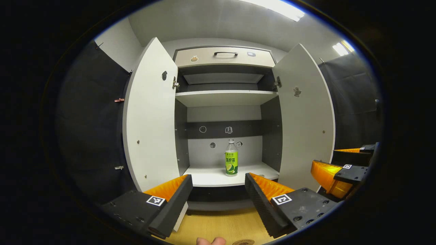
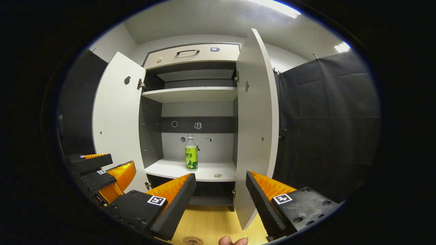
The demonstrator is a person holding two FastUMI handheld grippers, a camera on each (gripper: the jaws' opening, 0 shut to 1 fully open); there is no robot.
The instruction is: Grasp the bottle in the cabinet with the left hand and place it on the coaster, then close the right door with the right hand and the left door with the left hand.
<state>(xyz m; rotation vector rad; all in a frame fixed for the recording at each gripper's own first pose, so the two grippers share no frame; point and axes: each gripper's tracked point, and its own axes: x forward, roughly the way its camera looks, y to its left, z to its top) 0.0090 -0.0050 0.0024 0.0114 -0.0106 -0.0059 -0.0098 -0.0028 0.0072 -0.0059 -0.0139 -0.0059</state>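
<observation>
Both cabinet doors stand wide open as I hold the two grippers back from the shelves. The bottle (image 1: 231,158) stands upright on the lower shelf (image 1: 211,175), cap up, long axis vertical, label facing me, close to the back wall and apart from both side walls. My left gripper (image 1: 218,182) has its jaws spread wide with nothing between them, the bottle framed in the gap, well apart. My right gripper (image 2: 220,182) is likewise wide open and empty, off to the right of the left one. The left door (image 1: 150,115) and the right door (image 1: 306,115) flank the opening. A coaster (image 2: 193,240) lies on the wooden tabletop (image 2: 211,221) below, near a fingertip (image 2: 233,241). A drawer (image 1: 223,56) sits above the upper shelf (image 1: 224,97).
</observation>
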